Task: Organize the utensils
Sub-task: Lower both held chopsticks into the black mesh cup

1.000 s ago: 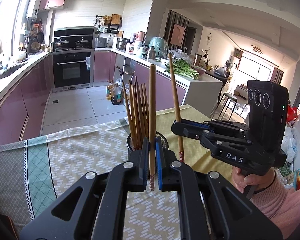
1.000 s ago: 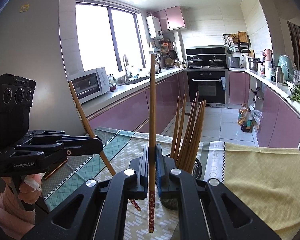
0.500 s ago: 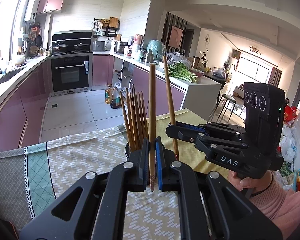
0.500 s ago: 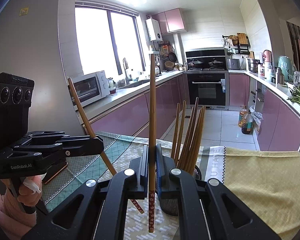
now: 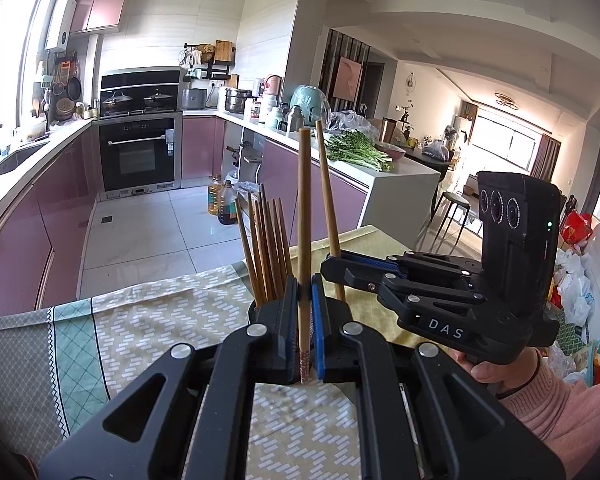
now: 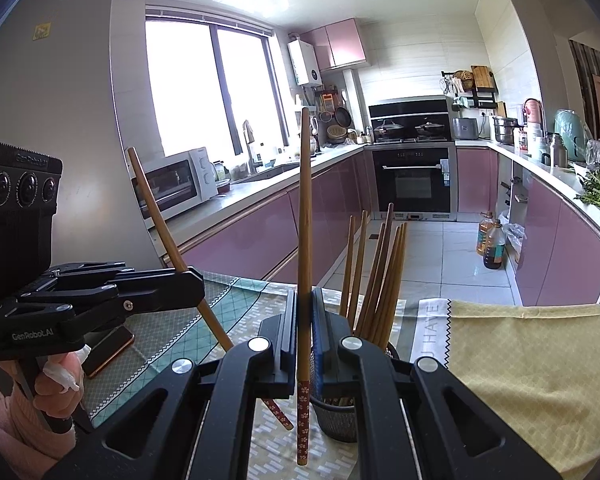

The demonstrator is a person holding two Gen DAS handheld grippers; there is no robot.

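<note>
The left gripper (image 5: 305, 300) is clamped on a wooden chopstick (image 5: 304, 216), held upright with its red patterned end just below the pads. The right gripper (image 6: 304, 320) likewise pinches a second chopstick (image 6: 305, 208) upright, its flowered red end hanging below the jaws. Each gripper shows in the other's view, the two facing each other across the black mesh chopstick holder (image 6: 336, 420), which stands on the patterned tablecloth (image 5: 140, 320) and holds a bundle of chopsticks (image 6: 380, 276) leaning together.
</note>
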